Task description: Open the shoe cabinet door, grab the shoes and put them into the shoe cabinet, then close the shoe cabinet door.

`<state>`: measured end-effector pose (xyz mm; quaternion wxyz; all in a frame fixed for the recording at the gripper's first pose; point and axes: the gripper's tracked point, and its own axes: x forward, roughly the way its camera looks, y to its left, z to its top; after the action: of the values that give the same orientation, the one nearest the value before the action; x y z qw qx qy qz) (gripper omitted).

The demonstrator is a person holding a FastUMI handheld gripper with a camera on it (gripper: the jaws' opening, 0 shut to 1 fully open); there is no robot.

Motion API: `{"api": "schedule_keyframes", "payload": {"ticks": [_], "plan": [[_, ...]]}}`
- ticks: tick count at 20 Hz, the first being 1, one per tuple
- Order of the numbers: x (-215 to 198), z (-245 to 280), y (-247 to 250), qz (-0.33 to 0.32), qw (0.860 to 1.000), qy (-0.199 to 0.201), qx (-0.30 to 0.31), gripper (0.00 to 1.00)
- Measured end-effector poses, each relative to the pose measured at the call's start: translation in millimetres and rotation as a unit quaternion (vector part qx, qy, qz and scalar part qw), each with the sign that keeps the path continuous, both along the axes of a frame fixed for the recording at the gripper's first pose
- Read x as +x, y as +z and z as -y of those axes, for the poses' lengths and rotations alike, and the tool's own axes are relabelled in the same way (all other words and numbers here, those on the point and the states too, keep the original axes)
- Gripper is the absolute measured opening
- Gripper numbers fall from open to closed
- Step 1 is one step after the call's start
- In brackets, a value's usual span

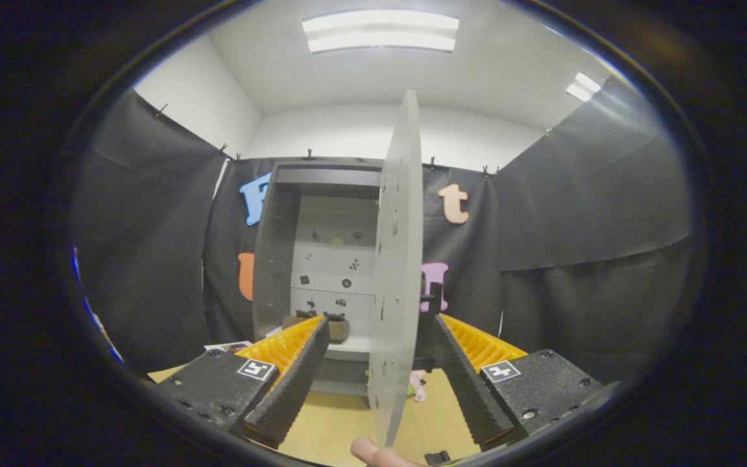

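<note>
Fingertip (pixel 373 452) pokes in right by the bottom edge of the door (pixel 396 272), closest thing to the lens. Gripper (pixel 373 331) is spread wide, fingers on either side of the door and not pressing on it. Door is pale grey, seen edge-on, swung wide open. Cabinet (pixel 321 259) sits beyond the fingers against the black cloth, white shelves inside, brownish shoes (pixel 318 322) on the lowest shelf.
</note>
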<state>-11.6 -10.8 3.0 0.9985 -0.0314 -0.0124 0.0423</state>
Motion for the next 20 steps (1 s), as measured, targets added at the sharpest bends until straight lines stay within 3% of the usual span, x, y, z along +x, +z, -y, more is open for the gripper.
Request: {"api": "schedule_keyframes", "payload": {"ticks": [9, 16, 20], "plan": [[-7, 75, -40, -0.026, 0.998, -0.060, -0.009, 1.00], [38, 159, -71, -0.055, 0.985, -0.163, -0.017, 1.00], [77, 172, -122, -0.117, 0.978, -0.170, -0.003, 1.00]]}}
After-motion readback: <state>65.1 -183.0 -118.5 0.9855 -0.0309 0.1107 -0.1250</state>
